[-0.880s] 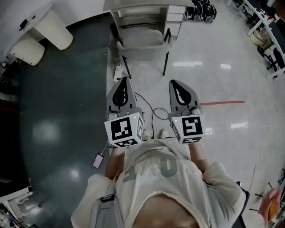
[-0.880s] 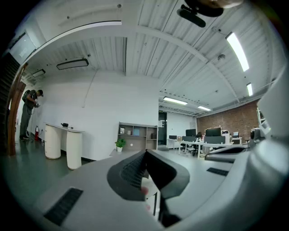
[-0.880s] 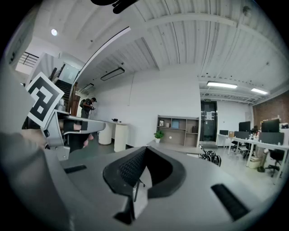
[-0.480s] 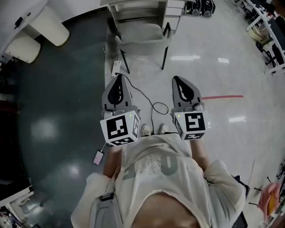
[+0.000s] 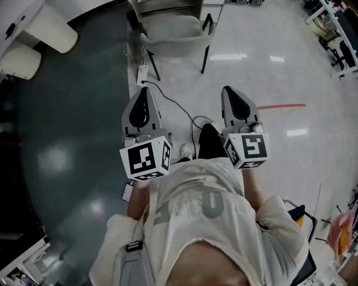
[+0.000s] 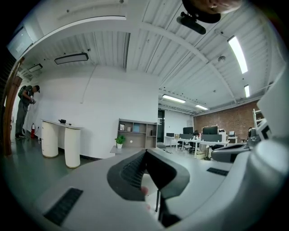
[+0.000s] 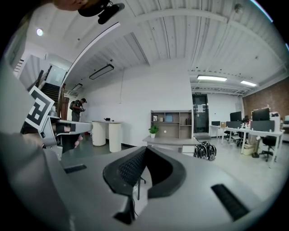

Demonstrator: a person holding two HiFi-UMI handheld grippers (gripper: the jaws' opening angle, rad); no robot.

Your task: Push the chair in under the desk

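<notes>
A grey chair (image 5: 173,38) with black legs stands at the top of the head view, pulled out from the pale desk (image 5: 168,5) behind it. My left gripper (image 5: 144,90) and right gripper (image 5: 228,89) are held side by side in front of my body. They point toward the chair and stay well short of it. Both are shut with nothing between the jaws. In the left gripper view the shut left gripper (image 6: 145,151) points at the desk (image 6: 118,149). The right gripper view has the right gripper (image 7: 143,149) shut below the desk (image 7: 174,140).
A white power strip (image 5: 142,75) and its black cable lie on the floor left of the chair. A rounded white counter (image 5: 50,29) is at upper left. A red floor line (image 5: 282,105) runs to the right. Black bags (image 7: 204,151) sit beside the desk. A person (image 6: 25,108) stands far left.
The chair and floor marks have slid toward the top of the head view. Both grippers have drifted up and slightly apart, still shut. A leg in black has swung forward between them.
</notes>
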